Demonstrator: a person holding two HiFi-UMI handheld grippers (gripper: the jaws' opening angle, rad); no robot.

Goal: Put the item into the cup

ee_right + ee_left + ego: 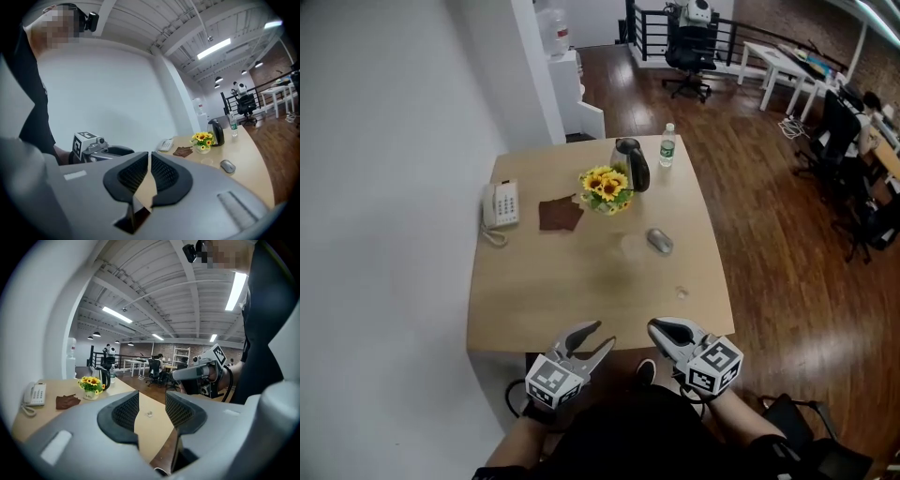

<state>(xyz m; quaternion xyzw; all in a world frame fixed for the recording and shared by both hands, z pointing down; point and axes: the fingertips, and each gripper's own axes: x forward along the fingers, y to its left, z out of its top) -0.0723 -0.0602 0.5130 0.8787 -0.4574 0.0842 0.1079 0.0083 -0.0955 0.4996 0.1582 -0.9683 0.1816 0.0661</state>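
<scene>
A small pale item (682, 292) lies on the wooden table (534, 300) near its front right; the left gripper view shows the item (149, 414) beyond the jaws. A clear cup (634, 247) stands mid-table beside a grey mouse (659, 241); the right gripper view shows the cup (207, 161) faintly. My left gripper (602, 335) hovers at the table's near edge, open and holding nothing (151, 404). My right gripper (656, 326) sits just right of it, its jaws a narrow slit apart with nothing between them (150, 171).
Farther back on the table are a white phone (501, 204), a brown cloth (560, 215), a pot of sunflowers (607, 189), a dark kettle (632, 164) and a water bottle (667, 145). A white wall runs along the left; office chairs and desks stand beyond.
</scene>
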